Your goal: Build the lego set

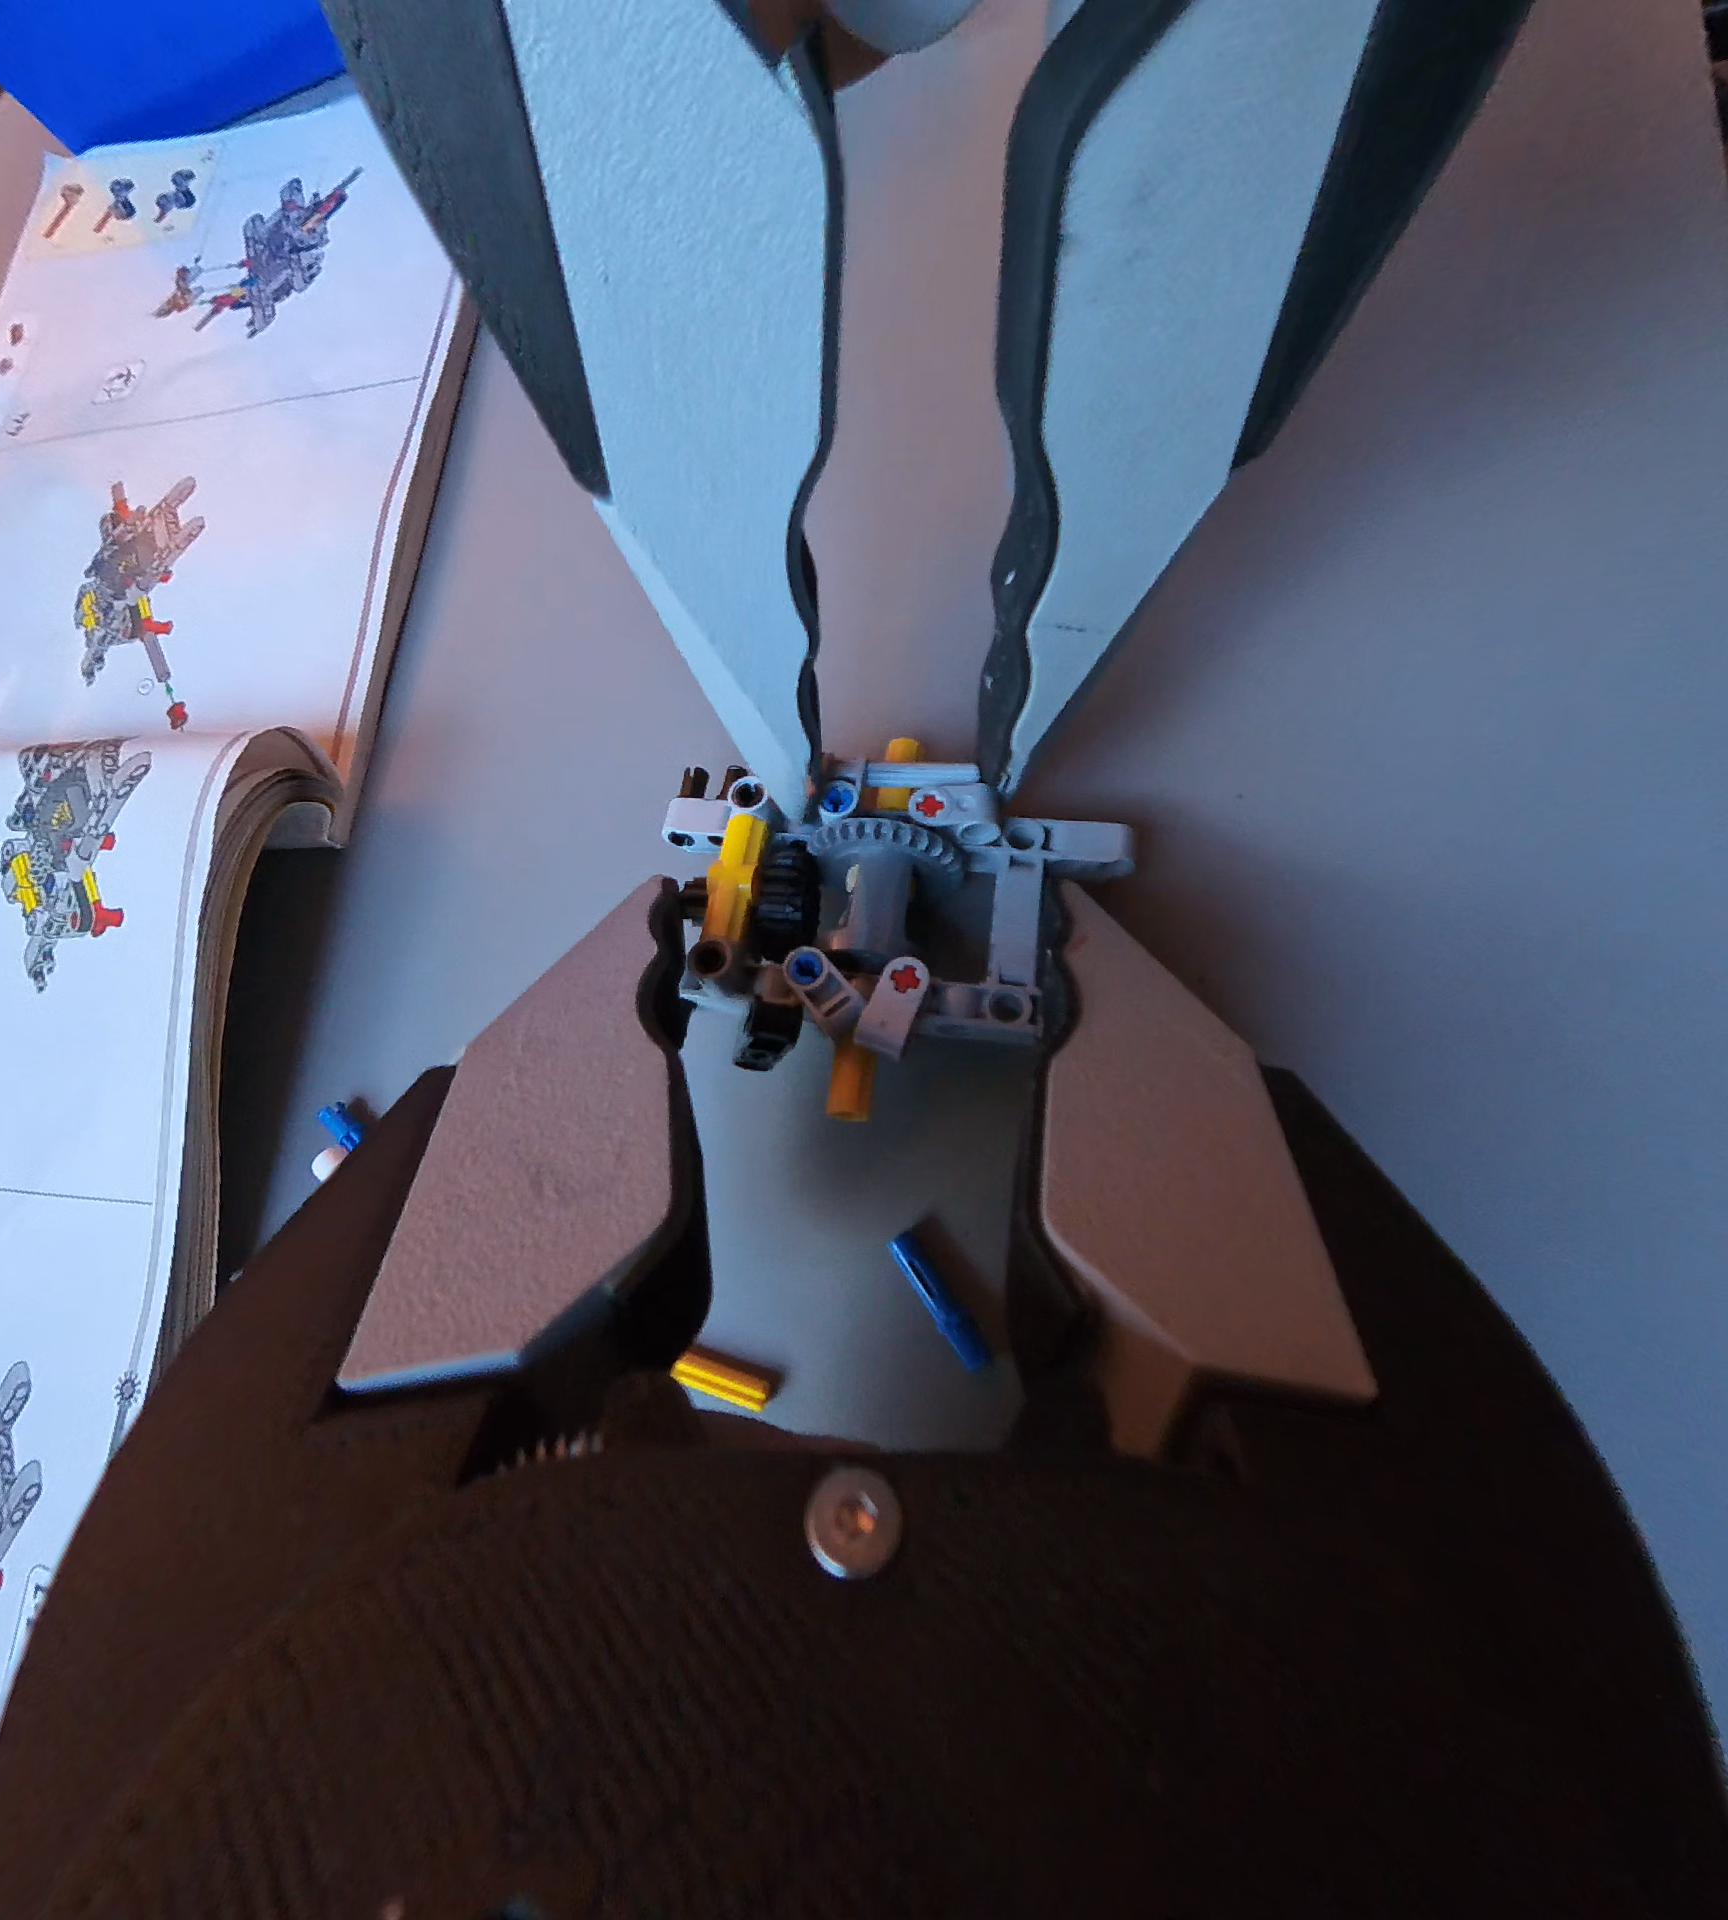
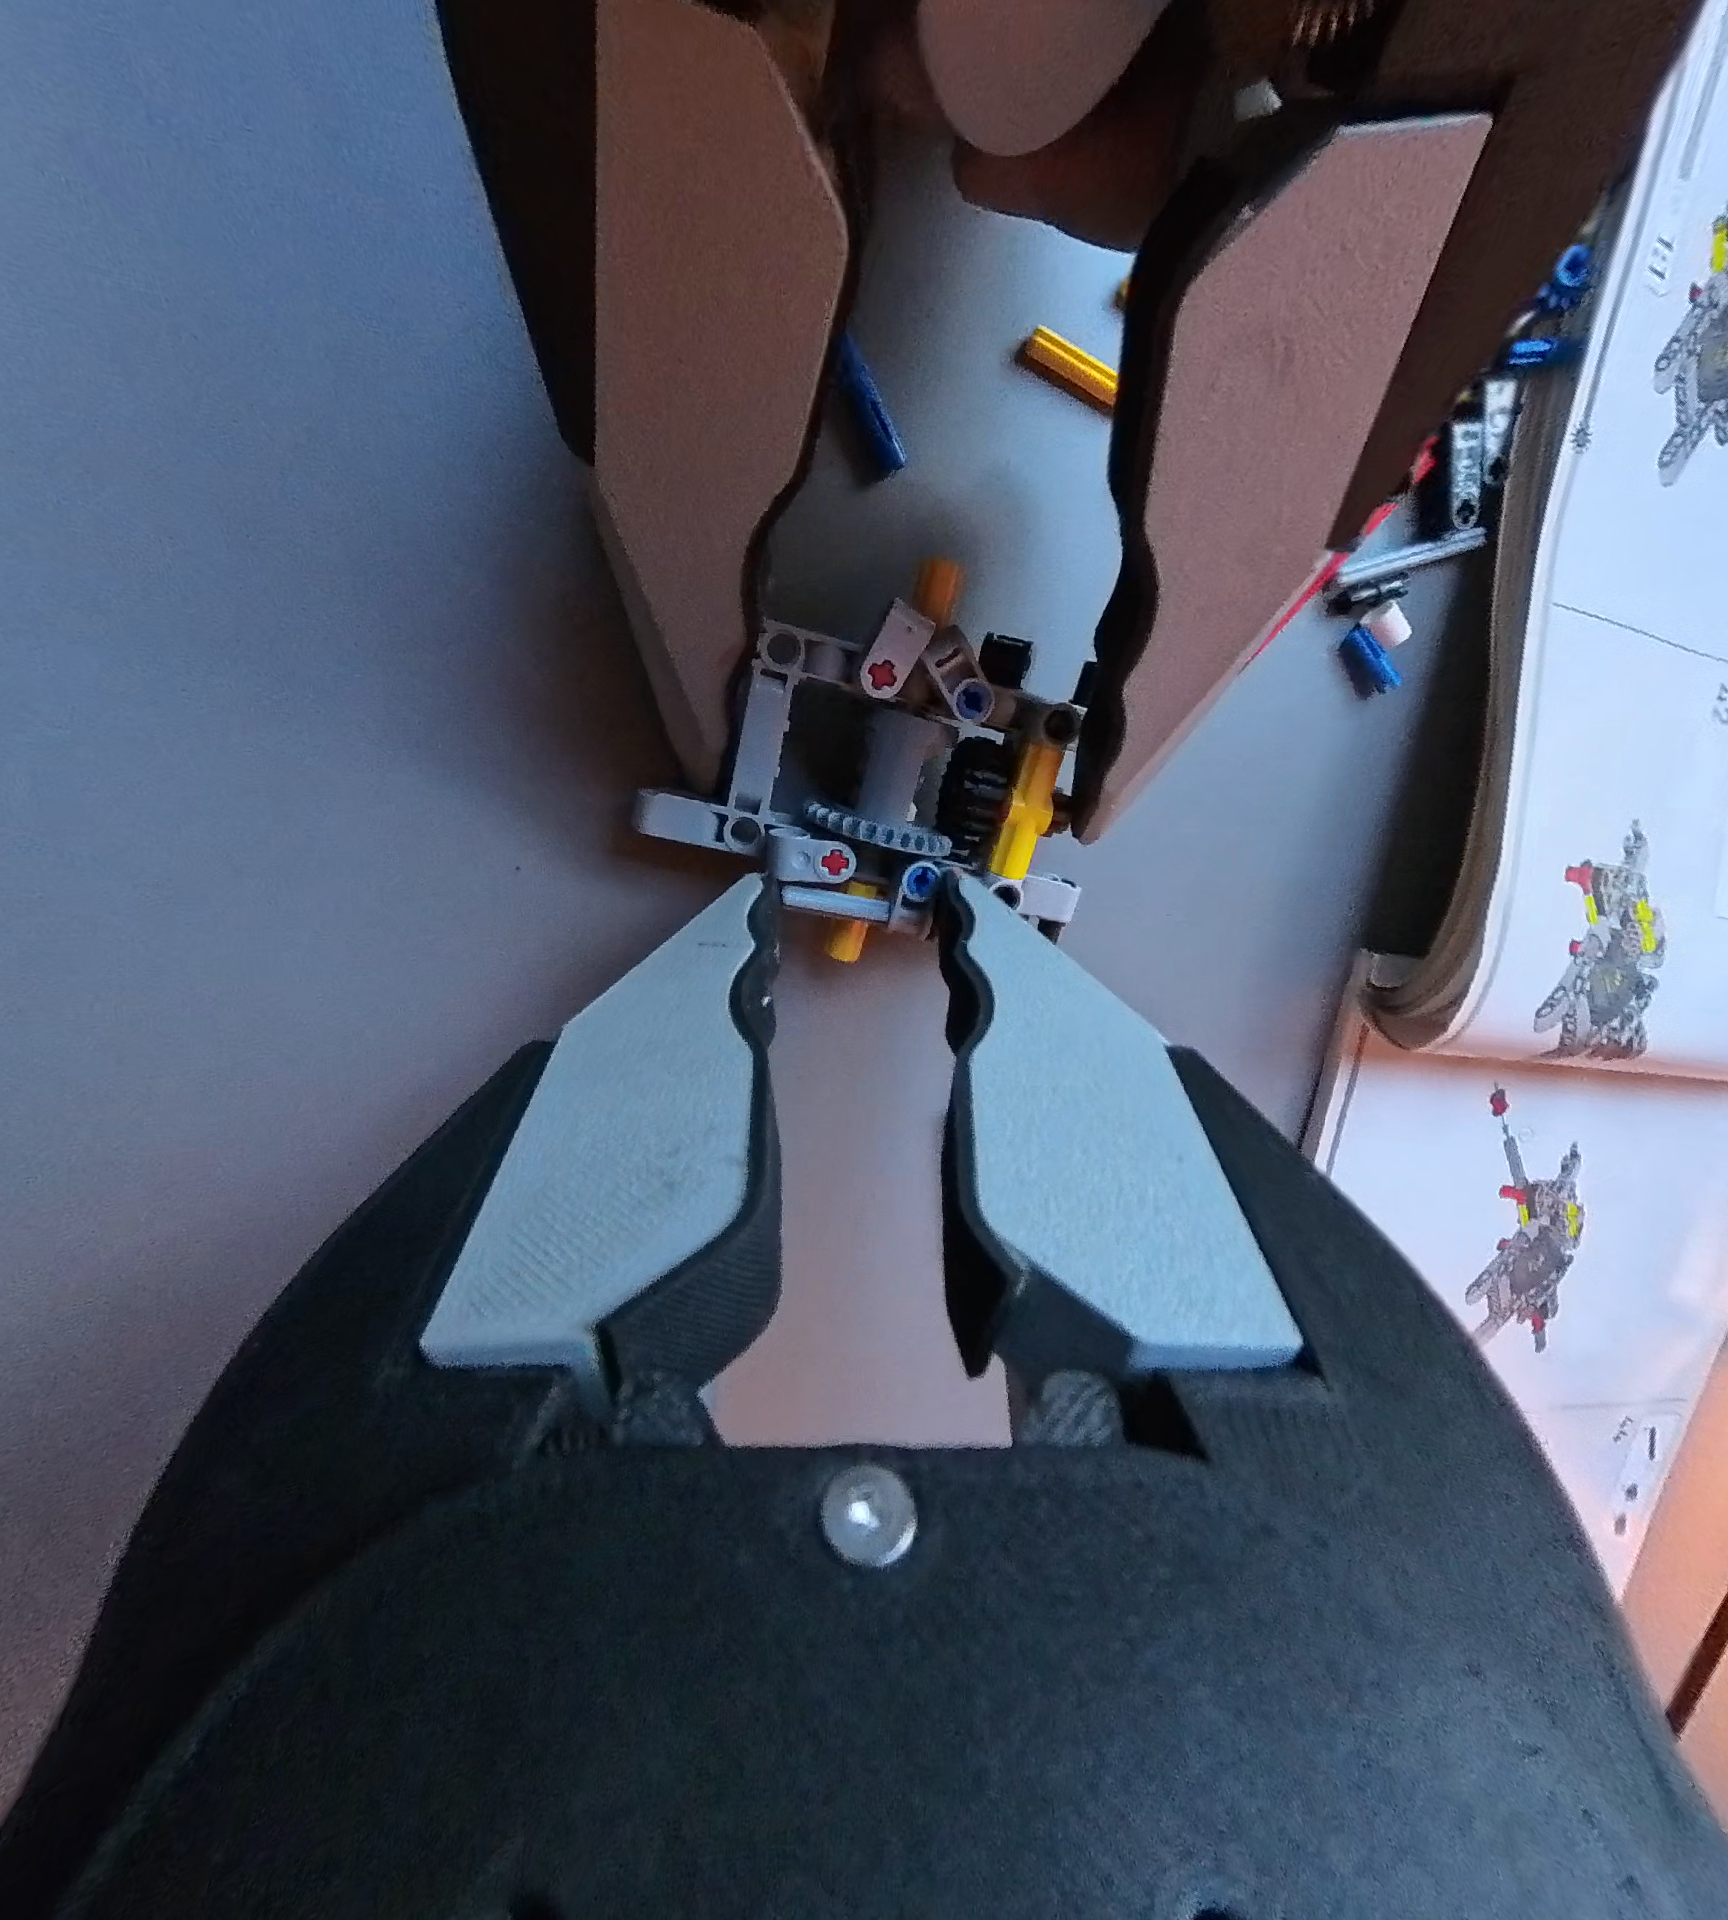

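Both grippers (image 1: 865, 945) (image 2: 855, 904) on grey gear assy (image 1: 901, 914).

We seem to be at a hobby or assembly desk: a plain pale tabletop (image 1: 1359, 727) carries an open building-instruction booklet (image 1: 112, 727) with step diagrams, a half-built toy-brick gear assembly (image 1: 870, 914), and loose blue (image 1: 938, 1299) and yellow pins (image 1: 725, 1377). Which kind of room, we cannot tell.
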The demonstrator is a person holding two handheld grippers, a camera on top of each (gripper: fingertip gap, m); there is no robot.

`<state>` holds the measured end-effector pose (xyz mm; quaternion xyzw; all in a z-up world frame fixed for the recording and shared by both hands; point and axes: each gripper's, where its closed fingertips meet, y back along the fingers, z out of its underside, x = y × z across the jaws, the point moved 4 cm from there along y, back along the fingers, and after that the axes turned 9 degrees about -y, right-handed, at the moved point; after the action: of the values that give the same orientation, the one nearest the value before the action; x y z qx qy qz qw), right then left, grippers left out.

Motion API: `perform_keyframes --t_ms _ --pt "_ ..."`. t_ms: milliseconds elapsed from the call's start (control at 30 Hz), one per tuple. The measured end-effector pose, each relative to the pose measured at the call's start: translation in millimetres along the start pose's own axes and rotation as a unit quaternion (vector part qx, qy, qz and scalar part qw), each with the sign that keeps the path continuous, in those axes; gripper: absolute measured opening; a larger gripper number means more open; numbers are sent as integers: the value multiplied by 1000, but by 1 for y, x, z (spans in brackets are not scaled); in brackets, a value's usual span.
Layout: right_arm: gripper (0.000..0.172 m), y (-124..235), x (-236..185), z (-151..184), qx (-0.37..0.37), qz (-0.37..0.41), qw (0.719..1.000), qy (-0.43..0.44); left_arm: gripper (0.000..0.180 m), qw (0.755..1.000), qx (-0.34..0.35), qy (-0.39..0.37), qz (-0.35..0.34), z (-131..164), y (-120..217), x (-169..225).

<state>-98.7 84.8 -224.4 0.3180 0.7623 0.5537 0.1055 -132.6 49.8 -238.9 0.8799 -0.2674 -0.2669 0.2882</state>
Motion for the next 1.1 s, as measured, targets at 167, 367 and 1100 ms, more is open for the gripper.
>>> perform_keyframes --t_ms 167,367,1100 --pt "27 -1 2 -1 -11 0 1000 17 67 1000 -1 7 -2 1 0 -2" --pt "27 -1 3 -3 -41 -15 999 -18 66 1000 -1 20 4 1 -1 -2" --pt "28 0 2 4 55 -10 995 -82 66 1000 -3 30 5 1 -2 -1"
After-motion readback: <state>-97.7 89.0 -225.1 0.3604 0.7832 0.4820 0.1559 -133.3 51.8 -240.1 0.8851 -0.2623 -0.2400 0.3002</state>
